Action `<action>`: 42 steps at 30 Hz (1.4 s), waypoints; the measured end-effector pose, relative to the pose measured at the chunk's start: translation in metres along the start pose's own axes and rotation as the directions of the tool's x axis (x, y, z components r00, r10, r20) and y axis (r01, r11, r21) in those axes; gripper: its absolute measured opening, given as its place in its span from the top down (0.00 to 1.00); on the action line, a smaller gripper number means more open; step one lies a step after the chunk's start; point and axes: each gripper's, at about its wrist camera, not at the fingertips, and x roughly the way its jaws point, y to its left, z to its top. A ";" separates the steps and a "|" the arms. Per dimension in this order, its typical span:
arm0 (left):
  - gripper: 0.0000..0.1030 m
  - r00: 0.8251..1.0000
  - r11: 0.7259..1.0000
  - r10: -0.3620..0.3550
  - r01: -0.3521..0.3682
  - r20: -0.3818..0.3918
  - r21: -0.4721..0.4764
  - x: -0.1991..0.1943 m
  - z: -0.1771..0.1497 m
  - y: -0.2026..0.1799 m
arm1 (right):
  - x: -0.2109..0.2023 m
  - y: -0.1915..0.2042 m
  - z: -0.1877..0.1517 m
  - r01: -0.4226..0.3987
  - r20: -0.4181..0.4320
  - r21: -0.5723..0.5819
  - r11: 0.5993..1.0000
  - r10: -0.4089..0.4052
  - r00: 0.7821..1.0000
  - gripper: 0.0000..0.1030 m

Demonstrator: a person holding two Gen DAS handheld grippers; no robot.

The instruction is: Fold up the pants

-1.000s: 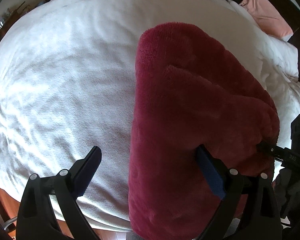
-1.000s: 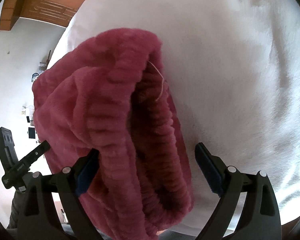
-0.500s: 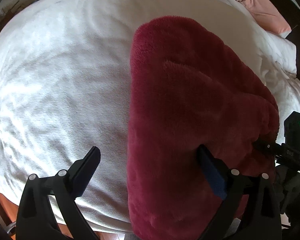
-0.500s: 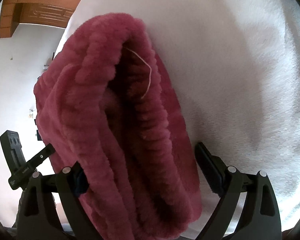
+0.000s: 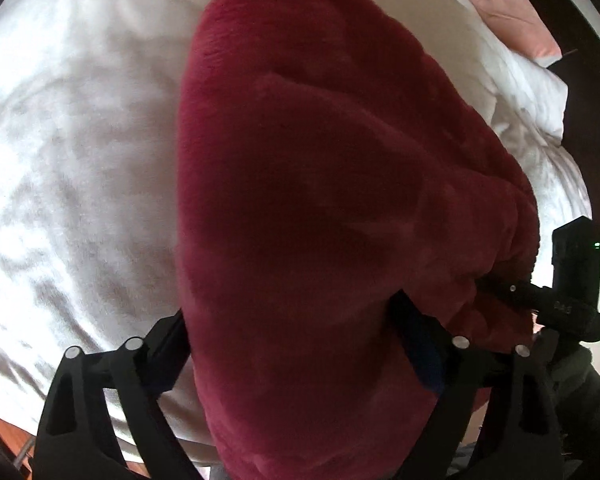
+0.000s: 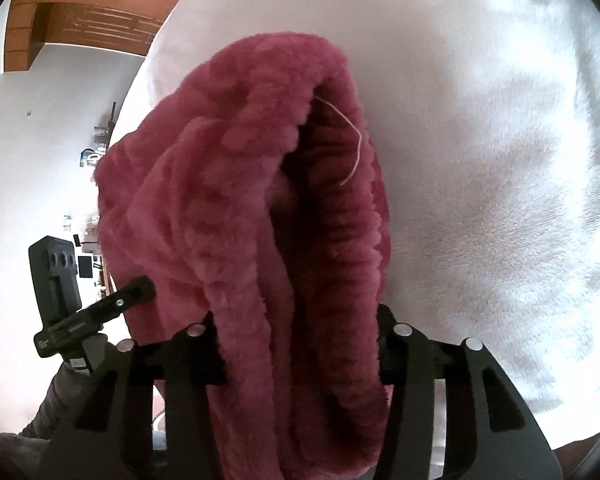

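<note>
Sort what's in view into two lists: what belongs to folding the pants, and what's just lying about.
Part of the job:
- red fleece pants
- left gripper, jaws around the fabric
- right gripper, jaws around the waistband
- white bedspread, the folding surface

Just lying about:
- pink pillow
- white pillow
- loose thread at the waistband

I see a home bedroom: a wide white plush blanket-covered bed (image 5: 80, 160), a pink pillow (image 5: 512, 20) at one o'clock.

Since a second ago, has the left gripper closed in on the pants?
Yes. The left gripper now has both fingers against the red pants; its left finger, earlier over the white bedspread, has swung in.
</note>
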 end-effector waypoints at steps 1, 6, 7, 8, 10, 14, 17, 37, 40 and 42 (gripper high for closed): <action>0.20 1.000 1.000 -0.002 0.002 -0.001 -0.001 0.000 0.001 0.000 | -0.003 0.003 -0.002 0.001 0.004 -0.003 1.000 -0.001 1.000 0.54; 0.32 0.999 0.999 -0.038 0.038 -0.001 0.008 -0.008 0.002 0.008 | -0.019 0.024 -0.009 0.037 0.025 -0.044 0.998 -0.036 0.999 0.56; 0.35 0.999 0.999 -0.043 0.043 0.000 0.010 -0.010 0.000 0.008 | -0.023 0.029 -0.009 0.043 0.030 -0.053 0.998 -0.041 0.999 0.56; 0.36 0.999 0.999 -0.049 0.049 0.001 0.013 -0.012 0.000 0.008 | -0.026 0.033 -0.010 0.046 0.035 -0.062 0.997 -0.044 0.998 0.56; 0.41 0.998 0.998 -0.058 0.058 0.004 0.015 -0.016 0.001 0.009 | -0.033 0.040 -0.010 0.051 0.046 -0.076 0.996 -0.047 0.998 0.56; 0.44 0.996 0.996 -0.081 0.080 0.025 0.025 -0.030 0.002 0.009 | -0.047 0.050 -0.009 0.050 0.073 -0.093 0.994 -0.044 0.996 0.56; 0.45 0.995 0.995 -0.088 0.085 0.051 0.043 -0.042 0.009 0.005 | -0.059 0.060 -0.007 0.043 0.100 -0.109 0.993 -0.032 0.994 0.56; 0.45 0.957 0.993 -0.061 0.030 0.285 0.112 -0.090 0.158 0.016 | -0.084 0.118 0.116 0.041 0.309 -0.193 0.980 0.021 0.951 0.56; 0.45 0.949 0.993 -0.040 0.003 0.313 0.118 -0.088 0.190 0.017 | -0.079 0.117 0.142 0.037 0.320 -0.189 0.981 0.025 0.947 0.56; 0.45 0.945 0.993 -0.026 -0.011 0.325 0.114 -0.084 0.202 0.016 | -0.074 0.116 0.160 0.041 0.320 -0.191 0.981 0.023 0.947 0.56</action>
